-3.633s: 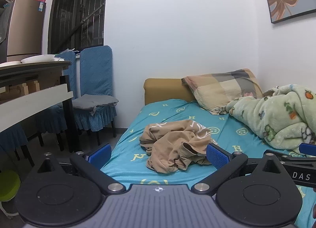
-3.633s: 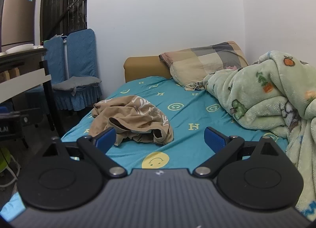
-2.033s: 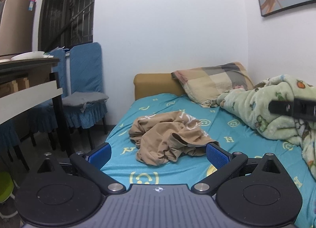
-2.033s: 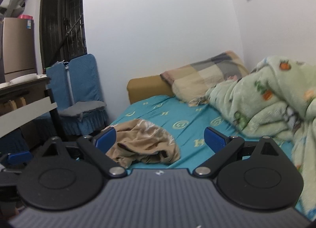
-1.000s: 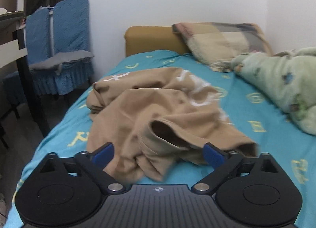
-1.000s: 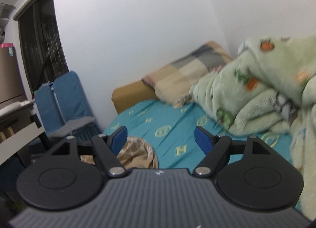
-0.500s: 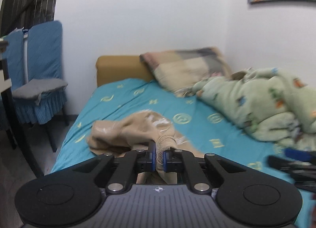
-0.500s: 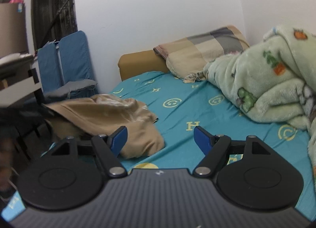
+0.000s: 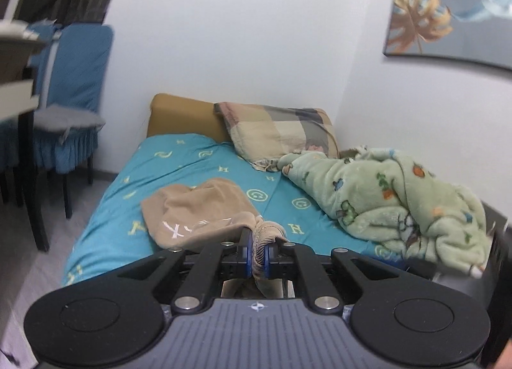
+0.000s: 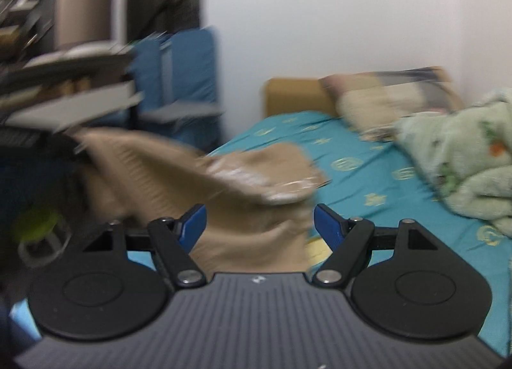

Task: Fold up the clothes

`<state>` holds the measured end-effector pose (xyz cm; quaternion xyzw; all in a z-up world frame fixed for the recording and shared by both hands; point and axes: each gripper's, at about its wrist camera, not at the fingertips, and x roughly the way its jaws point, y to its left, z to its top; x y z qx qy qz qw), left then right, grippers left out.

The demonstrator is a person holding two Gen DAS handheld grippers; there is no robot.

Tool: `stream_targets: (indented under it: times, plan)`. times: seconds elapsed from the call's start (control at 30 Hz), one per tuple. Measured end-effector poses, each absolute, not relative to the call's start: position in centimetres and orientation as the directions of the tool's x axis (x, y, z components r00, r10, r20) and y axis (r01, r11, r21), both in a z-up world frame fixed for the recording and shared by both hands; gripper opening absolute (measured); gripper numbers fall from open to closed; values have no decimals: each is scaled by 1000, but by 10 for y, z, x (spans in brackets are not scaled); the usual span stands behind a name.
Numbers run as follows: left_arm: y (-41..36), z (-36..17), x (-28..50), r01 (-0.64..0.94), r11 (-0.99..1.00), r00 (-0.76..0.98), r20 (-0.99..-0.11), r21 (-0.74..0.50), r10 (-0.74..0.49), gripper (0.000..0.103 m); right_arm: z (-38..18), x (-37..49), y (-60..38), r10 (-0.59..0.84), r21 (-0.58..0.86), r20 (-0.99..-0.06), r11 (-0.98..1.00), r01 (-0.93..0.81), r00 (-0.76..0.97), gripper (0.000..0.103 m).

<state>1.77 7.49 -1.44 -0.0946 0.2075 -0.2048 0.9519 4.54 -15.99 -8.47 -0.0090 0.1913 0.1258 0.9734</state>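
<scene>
A tan garment point(image 9: 198, 209) with white lettering lies partly on the teal bed sheet point(image 9: 179, 164). My left gripper point(image 9: 258, 254) is shut on a ribbed edge of it, and the cloth stretches from the pads down to the bed. In the blurred right wrist view the same tan garment point(image 10: 204, 177) hangs lifted, sloping up to the left. My right gripper point(image 10: 260, 225) is open, its blue fingertips point(image 10: 326, 225) wide apart, with the hanging cloth just beyond them and nothing pinched.
A green fleece blanket point(image 9: 384, 202) is heaped on the bed's right side, a checked pillow point(image 9: 281, 132) at the head. Blue-covered chairs point(image 9: 67, 119) and a table edge point(image 9: 16, 100) stand left of the bed. A picture point(image 9: 448, 14) hangs on the right wall.
My left gripper shut on the garment's edge, then rose and pulled back, lifting that part off the bed. My right gripper swung left toward the lifted cloth and stayed open.
</scene>
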Motion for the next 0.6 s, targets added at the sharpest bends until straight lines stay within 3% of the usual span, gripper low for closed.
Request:
stream_targets:
  times: [0.2, 0.3, 0.5, 0.6]
  plan:
    - [82, -23, 32, 346, 887, 822, -356, -306, -444, 8, -123, 67, -114, 279, -57, -510, 933, -356, 813, 75]
    - [73, -26, 38, 347, 897, 821, -374, -274, -432, 8, -126, 83, -129, 193, -28, -496, 971, -237, 847, 75]
    - [59, -34, 42, 380, 889, 794, -404, -254, -455, 8, -106, 89, -199, 35, 228, -413, 971, 67, 910, 75]
    - [56, -33, 42, 386, 884, 795, -392, -263, -464, 8, -118, 99, -213, -11, 221, -519, 964, 147, 855, 76]
